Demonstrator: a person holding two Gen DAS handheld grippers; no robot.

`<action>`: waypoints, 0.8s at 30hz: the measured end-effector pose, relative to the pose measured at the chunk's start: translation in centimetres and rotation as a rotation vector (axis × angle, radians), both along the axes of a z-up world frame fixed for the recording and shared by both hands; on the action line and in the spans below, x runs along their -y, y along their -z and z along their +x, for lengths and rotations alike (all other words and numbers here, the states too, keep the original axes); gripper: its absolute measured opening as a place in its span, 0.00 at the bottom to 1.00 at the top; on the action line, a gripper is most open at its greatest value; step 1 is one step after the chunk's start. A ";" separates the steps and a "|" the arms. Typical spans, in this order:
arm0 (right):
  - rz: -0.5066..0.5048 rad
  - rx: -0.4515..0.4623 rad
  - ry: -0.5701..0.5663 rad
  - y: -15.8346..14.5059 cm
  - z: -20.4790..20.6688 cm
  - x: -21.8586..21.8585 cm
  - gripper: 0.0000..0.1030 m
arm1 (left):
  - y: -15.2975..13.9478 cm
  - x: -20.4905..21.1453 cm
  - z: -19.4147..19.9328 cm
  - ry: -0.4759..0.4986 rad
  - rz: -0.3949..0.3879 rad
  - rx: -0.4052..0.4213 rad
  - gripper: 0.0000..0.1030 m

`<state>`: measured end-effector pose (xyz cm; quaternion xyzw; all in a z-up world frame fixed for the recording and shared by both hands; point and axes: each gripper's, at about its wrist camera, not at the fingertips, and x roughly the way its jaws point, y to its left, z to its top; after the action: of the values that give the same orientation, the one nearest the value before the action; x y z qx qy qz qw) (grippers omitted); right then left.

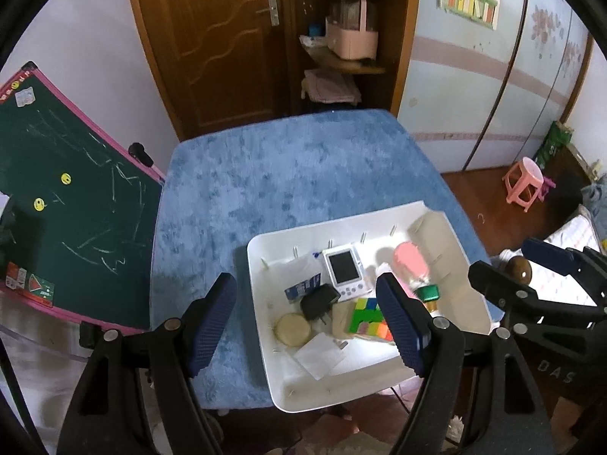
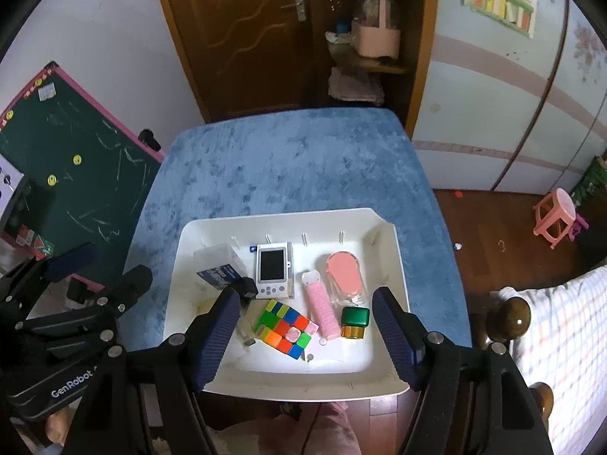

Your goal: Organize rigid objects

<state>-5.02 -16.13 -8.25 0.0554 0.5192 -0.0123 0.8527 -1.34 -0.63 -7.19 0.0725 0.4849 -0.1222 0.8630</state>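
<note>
"GenRobot" reads white on the left tool (image 2: pixel 95 269), lower left of the right wrist view. Both tools hang released, right tool (image 2: pixel 305 335) over the white tray (image 2: pixel 394 265) on the blue bench (image 2: pixel 296 163), lower centre, holding a multicoloured puzzle cube (image 2: pixel 286 328).

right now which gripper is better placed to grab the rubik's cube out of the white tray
Right. The right gripper is open with the rubik's cube between its fingers in its own view. The left gripper is open too but sits over the white tray's left edge, with the cube beside its right finger.
</note>
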 end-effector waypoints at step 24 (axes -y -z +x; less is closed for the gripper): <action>-0.052 0.123 -0.019 -5.9 0.0 1.4 0.78 | -3.8 0.2 -0.4 -0.193 -0.008 0.029 0.77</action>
<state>-5.05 -17.56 -2.33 0.0289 0.4660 -0.0142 0.8842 -1.75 -0.80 -3.39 0.0237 0.4764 -0.0394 0.8780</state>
